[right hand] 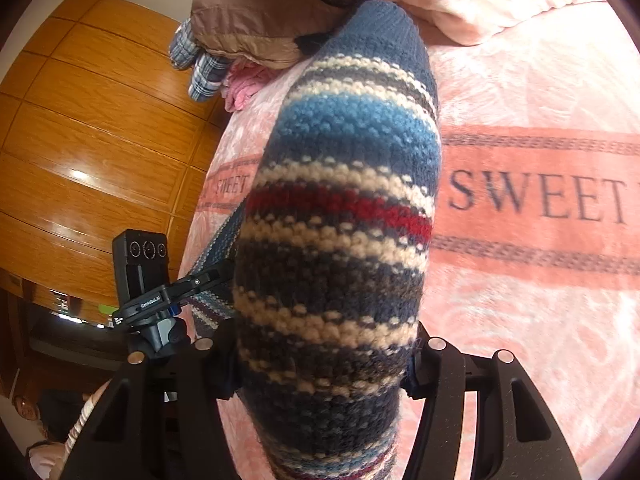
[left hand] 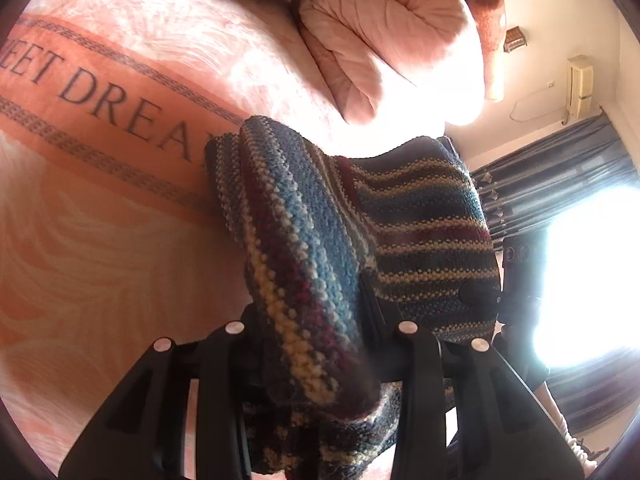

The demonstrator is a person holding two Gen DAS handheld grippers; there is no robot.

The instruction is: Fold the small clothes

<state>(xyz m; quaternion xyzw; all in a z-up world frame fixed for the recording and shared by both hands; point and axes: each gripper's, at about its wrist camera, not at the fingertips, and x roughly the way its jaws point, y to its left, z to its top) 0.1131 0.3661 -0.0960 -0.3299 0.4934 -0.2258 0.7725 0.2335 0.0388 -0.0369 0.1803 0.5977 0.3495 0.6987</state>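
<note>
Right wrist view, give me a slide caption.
Right gripper clamps a striped knit garment above the pink blanket.

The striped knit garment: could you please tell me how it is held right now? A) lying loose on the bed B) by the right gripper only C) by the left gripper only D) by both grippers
D: the striped knit garment sits clamped in the jaws of the left gripper and the right gripper, above the pink blanket.

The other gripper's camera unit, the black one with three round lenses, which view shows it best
The right wrist view: the black camera unit stands sharp and well lit against the wooden wall, its three lenses clear. In the left wrist view, the matching unit sits half hidden behind the striped knit garment and washed out by window glare.
</note>
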